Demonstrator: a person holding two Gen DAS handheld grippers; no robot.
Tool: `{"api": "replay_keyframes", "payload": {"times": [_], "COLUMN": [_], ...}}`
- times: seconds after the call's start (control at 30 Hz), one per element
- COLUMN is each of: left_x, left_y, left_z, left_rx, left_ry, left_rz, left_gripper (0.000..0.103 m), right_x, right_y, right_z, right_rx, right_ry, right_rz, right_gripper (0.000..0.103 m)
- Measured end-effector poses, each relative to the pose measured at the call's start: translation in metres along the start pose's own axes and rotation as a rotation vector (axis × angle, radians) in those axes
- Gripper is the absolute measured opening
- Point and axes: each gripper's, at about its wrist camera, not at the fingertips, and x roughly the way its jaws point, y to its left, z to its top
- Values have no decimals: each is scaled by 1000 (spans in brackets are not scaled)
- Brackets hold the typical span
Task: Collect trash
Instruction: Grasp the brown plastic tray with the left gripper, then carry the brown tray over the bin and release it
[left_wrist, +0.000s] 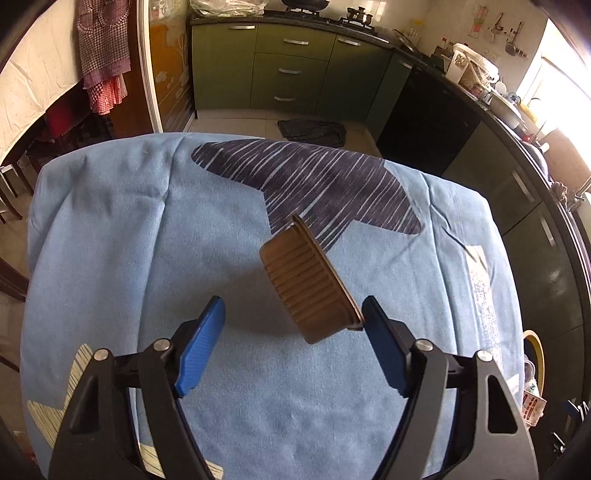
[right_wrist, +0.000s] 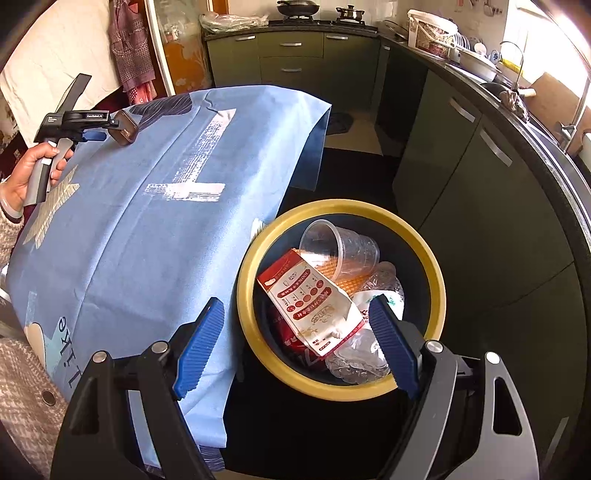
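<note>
In the left wrist view, the left gripper (left_wrist: 293, 314) hangs over a table draped in a light blue cloth (left_wrist: 147, 229). A brown ribbed plastic tray (left_wrist: 308, 284) sits tilted at the centre of the frame, its rim touching the right blue pad (left_wrist: 384, 343), while the left pad stands well clear of it. The jaws are spread and do not pinch the tray.

In the right wrist view, the right gripper (right_wrist: 295, 343) is spread wide with nothing between its pads, hovering above a dark bin with a yellow rim (right_wrist: 245, 295) at the lower centre, just beside the table edge. Inside lie a clear plastic cup (right_wrist: 341, 251), a red and white packet (right_wrist: 310, 299) and crumpled clear plastic (right_wrist: 358, 363). At the upper left, a hand (right_wrist: 22, 177) holds the other gripper with the brown tray at its tip.
</note>
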Motion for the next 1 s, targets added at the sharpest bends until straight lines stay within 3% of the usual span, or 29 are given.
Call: {"api": "replay_keyframes", "payload": {"times": [0.3,0.47,0.7,1.0], "left_x": [1,-17,-54,-105], "left_y": [5,0,-26,-117], "left_z": [4,-4,-18,-48], "left_rx": [46,135,270,492], "left_ry": [11,-11,-40,-69], "left_rz": [-65,-67,-106,-248], "left_gripper": [23,16,16,16], "right_x": [-9,-17,-23,-58], "right_y": [9,12,16,-4], "right_z": [-3,0,-1,-24], "right_rx": [-13,-18,-22,43], "right_ry": [-10,-33,-53,-99], "right_rz": [-2,-8,-6,-73], "right_gripper": [80,80,80,80]}}
